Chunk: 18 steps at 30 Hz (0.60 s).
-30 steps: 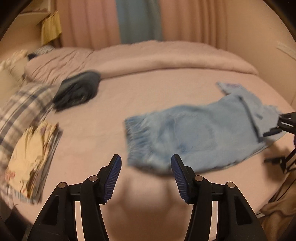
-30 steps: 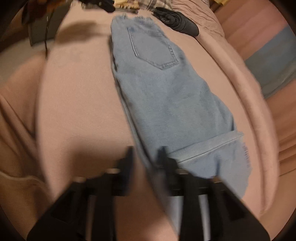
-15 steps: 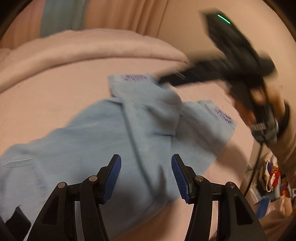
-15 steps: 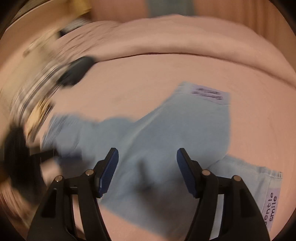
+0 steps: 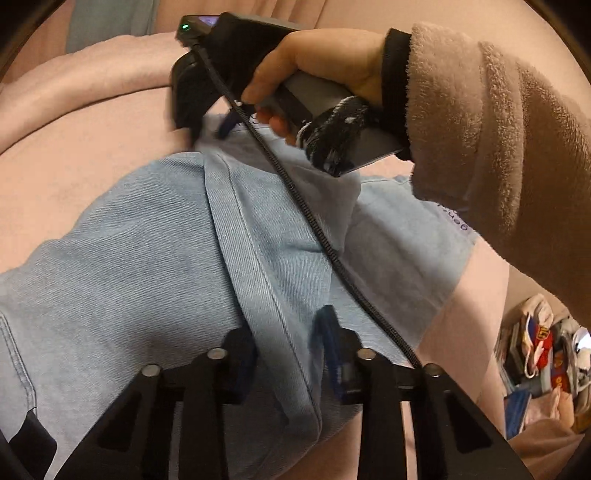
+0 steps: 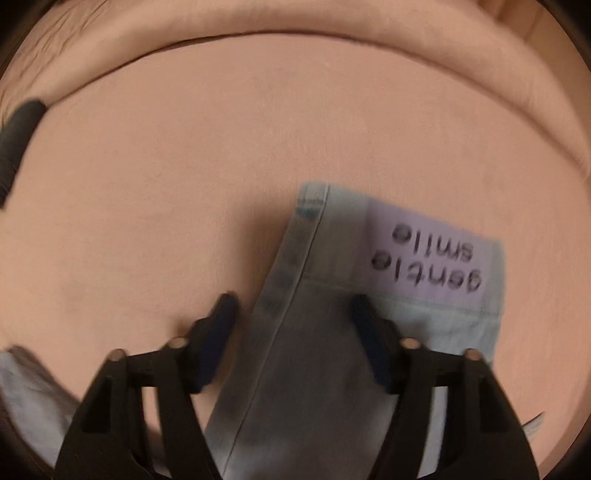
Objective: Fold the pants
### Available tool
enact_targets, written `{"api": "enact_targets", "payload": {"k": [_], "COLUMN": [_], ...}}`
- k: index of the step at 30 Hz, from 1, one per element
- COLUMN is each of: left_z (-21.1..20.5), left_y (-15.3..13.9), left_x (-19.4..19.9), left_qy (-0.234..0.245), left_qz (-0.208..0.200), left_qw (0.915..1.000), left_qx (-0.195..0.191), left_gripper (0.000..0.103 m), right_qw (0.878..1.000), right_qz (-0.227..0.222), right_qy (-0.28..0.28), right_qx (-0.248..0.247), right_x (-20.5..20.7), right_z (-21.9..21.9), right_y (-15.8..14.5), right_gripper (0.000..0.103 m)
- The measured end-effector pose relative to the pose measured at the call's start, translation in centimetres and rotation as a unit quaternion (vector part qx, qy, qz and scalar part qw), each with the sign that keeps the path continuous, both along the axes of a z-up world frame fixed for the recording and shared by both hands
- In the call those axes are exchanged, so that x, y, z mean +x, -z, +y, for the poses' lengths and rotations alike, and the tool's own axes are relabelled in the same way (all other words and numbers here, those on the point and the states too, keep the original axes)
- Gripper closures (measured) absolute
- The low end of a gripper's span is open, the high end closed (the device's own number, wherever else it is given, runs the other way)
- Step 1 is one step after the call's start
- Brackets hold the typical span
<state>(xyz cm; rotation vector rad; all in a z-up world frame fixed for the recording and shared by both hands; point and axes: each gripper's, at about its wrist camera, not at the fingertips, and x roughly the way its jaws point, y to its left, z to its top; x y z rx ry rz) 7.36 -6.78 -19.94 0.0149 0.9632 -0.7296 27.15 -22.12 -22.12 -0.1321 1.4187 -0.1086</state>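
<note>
In the left wrist view, the light-blue denim pants point(image 5: 155, 266) lay spread across the pink bedsheet point(image 5: 74, 155), their twill weave plain to see and a raised, stitched seam running down the middle in a long ridge. The left gripper point(image 5: 286, 350) sat low over that seam, its black arms ending in blue ribbed pads set a moderate gap apart with the seam fold between them; the pads were soft with blur, so whether they pinched the cloth could not be told. Beyond, the right gripper point(image 5: 221, 127) reached down to the far hem, held by a hand point(image 5: 325, 70) coming out of a fuzzy tan fleece sleeve point(image 5: 498, 147). A braided black cable point(image 5: 314, 221) trailed from that tool diagonally across the denim.

In the right wrist view, the right gripper point(image 6: 295, 328) stood wide, its dark pads on either side of a narrow folded strip of denim point(image 6: 295, 350) that rose between them without visibly touching either. Just beyond the right pad, a rectangular lilac label point(image 6: 428, 258) printed "gentle smile" lay on the hem. The smooth pink sheet point(image 6: 184, 166) filled the rest, edged by a rolled pink blanket point(image 6: 295, 26).
</note>
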Motion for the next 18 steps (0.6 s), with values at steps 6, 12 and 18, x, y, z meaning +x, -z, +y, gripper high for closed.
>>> {"api": "enact_targets", "payload": {"k": [6,12,18], "left_z": [-0.8,-3.8,-6.2], "left_y": [-1.0,-2.7,-1.8], "left_x": [-0.8,-3.9,-5.1], "left_qy": [-0.007,0.031,0.067], "left_qz": [-0.019,-0.1,-0.118], "left_qw": [0.9997,0.993,0.9858], "left_qx": [0.01,0.055,0.099], "left_gripper": [0.097,0.097,0.097], "right_qw": [0.994,0.942,0.906], "right_qz": [-0.065,-0.222,-0.284], "right_qy": [0.047,0.106,0.199], "right_qx": [0.079,0.229,0.242], "right_x": [-2.4,-12.7,-26.2], "right_z": [-3.6,-10.8,-18.8], "right_y": [-4.0,-15.7,-17.2], "right_gripper": [0.092,0.092,0.091]}}
